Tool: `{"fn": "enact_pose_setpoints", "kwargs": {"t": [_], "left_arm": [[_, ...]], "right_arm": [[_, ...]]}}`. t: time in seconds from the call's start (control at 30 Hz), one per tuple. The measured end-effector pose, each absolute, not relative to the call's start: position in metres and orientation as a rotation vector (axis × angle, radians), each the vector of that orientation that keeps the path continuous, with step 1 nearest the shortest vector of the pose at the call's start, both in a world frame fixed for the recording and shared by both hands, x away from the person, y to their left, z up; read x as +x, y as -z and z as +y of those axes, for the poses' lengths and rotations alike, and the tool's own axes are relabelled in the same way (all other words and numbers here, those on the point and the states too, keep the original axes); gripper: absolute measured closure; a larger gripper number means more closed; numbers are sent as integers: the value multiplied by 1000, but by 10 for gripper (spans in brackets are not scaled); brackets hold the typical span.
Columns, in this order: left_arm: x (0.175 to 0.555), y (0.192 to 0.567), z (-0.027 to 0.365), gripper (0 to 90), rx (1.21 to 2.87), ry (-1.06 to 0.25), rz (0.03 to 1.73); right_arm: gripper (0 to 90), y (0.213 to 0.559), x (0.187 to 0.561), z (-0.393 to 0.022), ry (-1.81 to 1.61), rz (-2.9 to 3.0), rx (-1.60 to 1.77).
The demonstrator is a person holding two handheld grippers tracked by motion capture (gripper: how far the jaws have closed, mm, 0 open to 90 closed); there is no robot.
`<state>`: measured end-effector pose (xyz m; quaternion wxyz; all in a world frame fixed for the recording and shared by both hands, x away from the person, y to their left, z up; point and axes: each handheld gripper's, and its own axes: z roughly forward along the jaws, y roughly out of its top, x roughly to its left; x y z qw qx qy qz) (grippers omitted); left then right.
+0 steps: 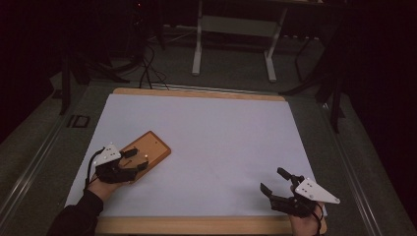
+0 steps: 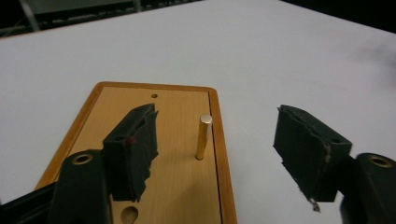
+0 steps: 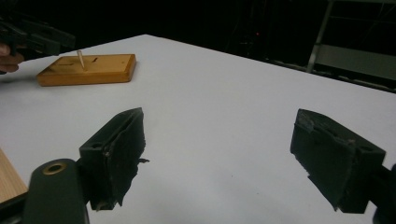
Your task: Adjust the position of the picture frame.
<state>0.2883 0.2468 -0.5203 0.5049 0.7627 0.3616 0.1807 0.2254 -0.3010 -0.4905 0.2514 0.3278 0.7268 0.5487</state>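
In the high view the wooden block (image 1: pixel 146 153) lies at an angle on the white sheet (image 1: pixel 216 142), toward the sheet's near left part. The left gripper (image 1: pixel 139 160) is over the near end of the block, and the right gripper (image 1: pixel 274 181) is well apart from the block, off to the right near the sheet's front edge, its jaws spread with nothing between them.

In the left gripper view a small brass peg (image 2: pixel 203 137) stands upright in the block (image 2: pixel 154 154), close to the block's right edge. The peg sits between the two black jaws, nearer the left one, and touches neither. The jaws are apart, no pad pressing on the peg. A small hole (image 2: pixel 154 96) marks the block's far end. To grip well, the person would likely want to shift the gripper so the peg is centred between the pads, keep the jaws level with the peg's upper half, then close squarely so it is not tipped sideways or levered in its hole.

In the right gripper view the block (image 3: pixel 88 69) shows far off at the upper left with the peg (image 3: pixel 80 59) rising from it, the left gripper (image 3: pixel 39 39) just above. Steadying the block with the right gripper may help if the peg sits tight.
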Motion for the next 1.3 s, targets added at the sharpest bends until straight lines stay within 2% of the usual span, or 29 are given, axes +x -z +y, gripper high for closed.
{"fn": "enact_pose_setpoints", "kwargs": {"t": [0.1,0.17,0.2,0.33,1.0,1.3], "left_arm": [[291,521,245,384,1853,-433,878],[294,523,242,384,1875,-418,877],[294,524,241,460,1882,-418,877],[299,528,237,548,1915,-406,888],[311,538,232,803,1906,-408,885],[309,537,231,841,1922,-476,847]], "right_arm": [[173,491,226,-301,-1493,1983,893],[173,491,226,-301,-1493,1983,895],[173,491,226,-301,-1497,1983,893],[173,491,226,-301,-1498,1988,894],[173,493,227,-302,-1501,1996,905],[173,493,228,-302,-1506,2003,909]]}}
